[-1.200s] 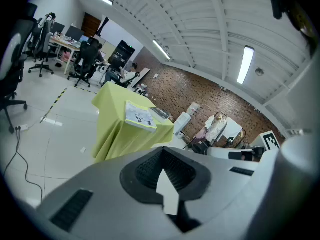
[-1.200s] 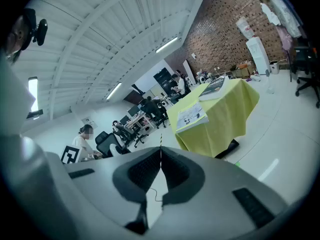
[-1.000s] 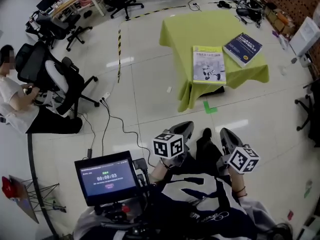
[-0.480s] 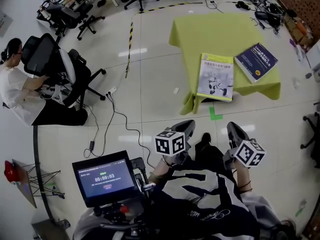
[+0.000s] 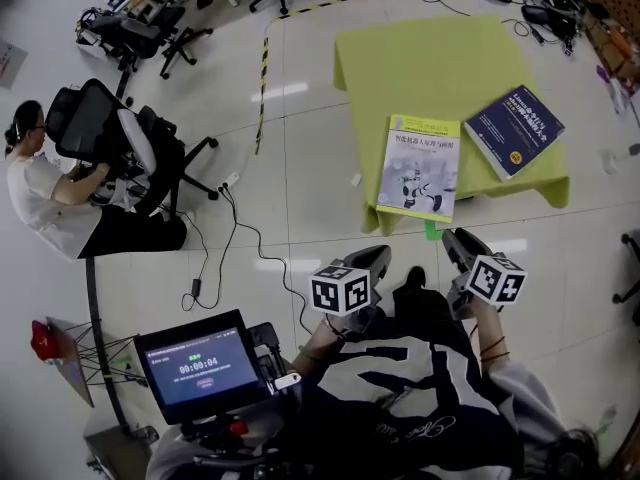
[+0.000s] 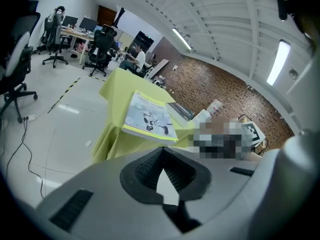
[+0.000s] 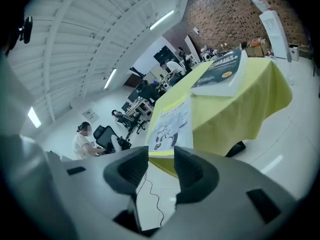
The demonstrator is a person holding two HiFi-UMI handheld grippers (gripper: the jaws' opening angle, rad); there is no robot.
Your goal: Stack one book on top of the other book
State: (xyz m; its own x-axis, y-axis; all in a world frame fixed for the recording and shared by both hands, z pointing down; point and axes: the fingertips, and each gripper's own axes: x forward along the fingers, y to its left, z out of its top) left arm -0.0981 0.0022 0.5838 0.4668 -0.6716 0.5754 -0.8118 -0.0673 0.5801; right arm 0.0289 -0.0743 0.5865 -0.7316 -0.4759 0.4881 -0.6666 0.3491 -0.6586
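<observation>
Two books lie side by side on a low table draped in a yellow-green cloth (image 5: 400, 58), neither on top of the other: a pale book (image 5: 420, 166) with a robot drawing on its cover sits at the near edge, and a dark blue book (image 5: 514, 131) lies just beside it to the right, turned askew near the corner. Both tongs hang short of the table, over the tiled floor, in front of the person holding them. The left tongs (image 5: 378, 258) are shut tight, the ribbed pads meeting at their tips with nothing between them (image 6: 161, 153); the pale book (image 6: 149, 118) shows beyond them at the cloth's edge. The right tongs (image 5: 456, 242) are opening, a clear gap between the pads (image 7: 161, 156), and they hold nothing; through that gap the pale book (image 7: 171, 124) shows further off, with the blue book (image 7: 222, 70) behind it. Off to the left a person (image 5: 45, 193) sits in a black office chair (image 5: 110, 133), a cable (image 5: 232, 236) trails across the floor, and a small screen (image 5: 198, 366) glows on the rig at the holder's chest.
</observation>
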